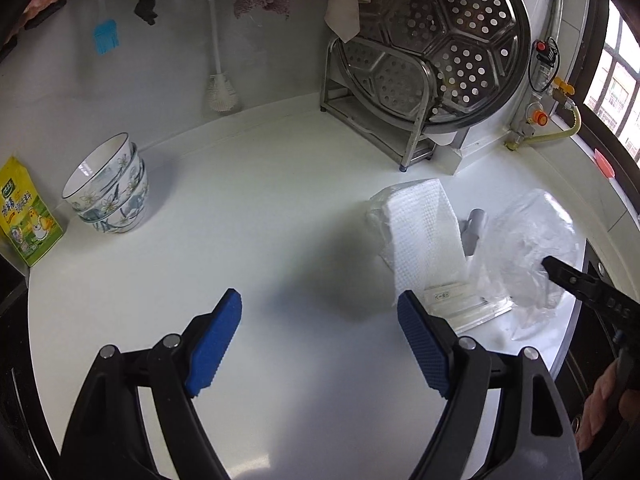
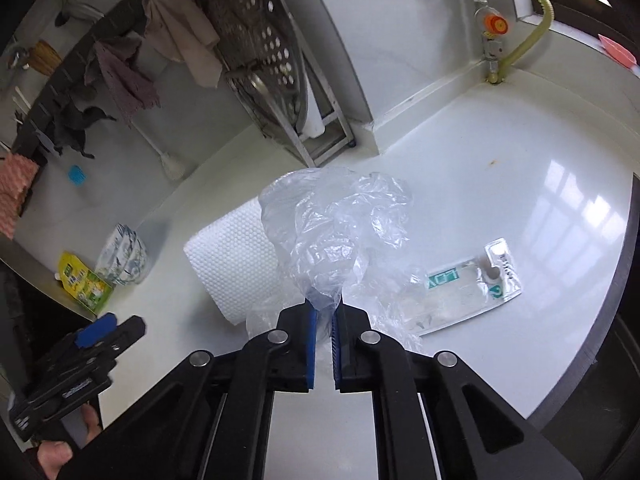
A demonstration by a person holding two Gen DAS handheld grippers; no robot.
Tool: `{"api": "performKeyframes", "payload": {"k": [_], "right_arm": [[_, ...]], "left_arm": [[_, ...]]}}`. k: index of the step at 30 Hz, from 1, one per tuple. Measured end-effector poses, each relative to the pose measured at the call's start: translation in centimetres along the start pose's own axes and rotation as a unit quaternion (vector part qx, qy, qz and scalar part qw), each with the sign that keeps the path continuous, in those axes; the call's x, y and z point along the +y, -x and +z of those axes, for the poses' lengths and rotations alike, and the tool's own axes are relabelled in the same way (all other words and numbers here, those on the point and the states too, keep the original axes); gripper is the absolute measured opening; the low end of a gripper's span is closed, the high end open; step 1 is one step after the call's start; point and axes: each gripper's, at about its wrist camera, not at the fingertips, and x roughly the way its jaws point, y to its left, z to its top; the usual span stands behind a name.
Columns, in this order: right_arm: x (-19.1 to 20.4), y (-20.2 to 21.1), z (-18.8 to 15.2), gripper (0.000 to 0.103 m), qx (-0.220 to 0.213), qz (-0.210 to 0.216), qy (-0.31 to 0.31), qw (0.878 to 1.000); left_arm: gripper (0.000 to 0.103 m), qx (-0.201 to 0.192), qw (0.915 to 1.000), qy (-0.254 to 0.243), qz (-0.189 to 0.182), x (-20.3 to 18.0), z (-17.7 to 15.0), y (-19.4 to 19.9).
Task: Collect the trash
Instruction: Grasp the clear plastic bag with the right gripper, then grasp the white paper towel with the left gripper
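A crumpled clear plastic bag (image 2: 336, 232) bulges up over the white counter, its lower edge pinched between the blue pads of my right gripper (image 2: 324, 312), which is shut on it. The left wrist view shows the same bag (image 1: 524, 248) at the right, with the right gripper (image 1: 550, 266) reaching in from the edge. A roll of white paper towel in thin wrap (image 1: 420, 232) lies beside the bag. A flat clear packet with green print (image 2: 472, 284) lies on the counter behind the bag. My left gripper (image 1: 320, 316) hovers open over bare counter, left of the towel roll.
Stacked floral bowls (image 1: 108, 188) and a yellow-green seasoning packet (image 1: 28, 212) stand at the left. A metal rack with a perforated steamer tray (image 1: 440, 52) stands at the back wall, cloths and brushes hanging beside it. A gas valve and yellow hose (image 2: 520, 40) sit in the corner.
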Motion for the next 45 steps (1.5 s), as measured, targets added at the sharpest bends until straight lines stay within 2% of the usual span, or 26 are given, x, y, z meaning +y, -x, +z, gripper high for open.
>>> {"api": "performKeyframes", "payload": {"k": [3,7,15,19,22,25,28,30,32,33,34,35,37,45], "right_arm": [[-1.0,3.1,0.4,0.006,-0.031,0.021,-0.009,0.999],[-2.6,4.9,0.6,0.006,-0.04,0.009,-0.021,0.999],[-5.1,4.0,-1.0,0.006,-0.022,-0.004,-0.043,0.999],[-5.6,3.9,-1.5,0.006,-0.023,0.004,-0.046,0.999],[-5.8,3.9,-1.5,0.006,-0.022,0.011,-0.048,0.999],[-5.7,3.7,-1.4,0.006,-0.021,0.014,-0.047,0.999],[-5.6,3.6,-1.5,0.006,-0.02,0.013,-0.044,0.999],[-5.6,3.6,-1.5,0.006,-0.02,0.011,-0.041,0.999],[-5.8,3.7,-1.6,0.006,-0.02,0.01,-0.042,0.999],[-5.9,3.7,-1.7,0.006,-0.019,0.01,-0.044,0.999],[-6.0,3.7,-1.7,0.006,-0.019,0.009,-0.045,0.999],[-6.1,3.8,-1.7,0.006,-0.019,0.009,-0.046,0.999],[-6.2,4.1,-1.8,0.006,-0.02,0.008,-0.049,0.999],[-5.8,5.1,-2.4,0.006,-0.026,0.009,-0.046,0.999]], "left_arm": [[0.079,0.003,0.9999,-0.009,-0.004,-1.1,0.6,-1.1],[0.079,0.001,0.9999,-0.012,-0.009,-2.2,1.0,-2.2],[0.087,-0.009,0.9999,-0.012,-0.006,-2.6,1.5,-4.8],[0.096,-0.024,0.9996,-0.011,-0.003,-3.0,2.3,-5.3],[0.097,-0.032,0.9992,-0.024,0.007,-3.5,2.9,-6.4],[0.097,-0.017,0.9995,-0.025,0.011,-3.6,3.3,-8.6],[0.097,-0.009,0.9998,-0.006,-0.017,-3.6,3.6,-9.8],[0.091,-0.006,0.9998,0.0,-0.017,-3.8,3.8,-10.3],[0.052,0.007,0.9998,-0.01,-0.017,-4.5,4.0,-10.9],[0.044,0.015,0.9996,-0.017,-0.015,-4.8,4.0,-11.2],[0.022,0.022,0.9994,-0.021,-0.017,-5.1,4.0,-11.5],[0.006,0.027,0.9991,-0.023,-0.021,-5.2,3.9,-11.6],[0.005,0.027,0.9989,-0.024,-0.028,-5.3,3.8,-11.4],[0.003,-0.02,0.9978,-0.037,-0.051,-5.0,3.4,-6.9]]}}
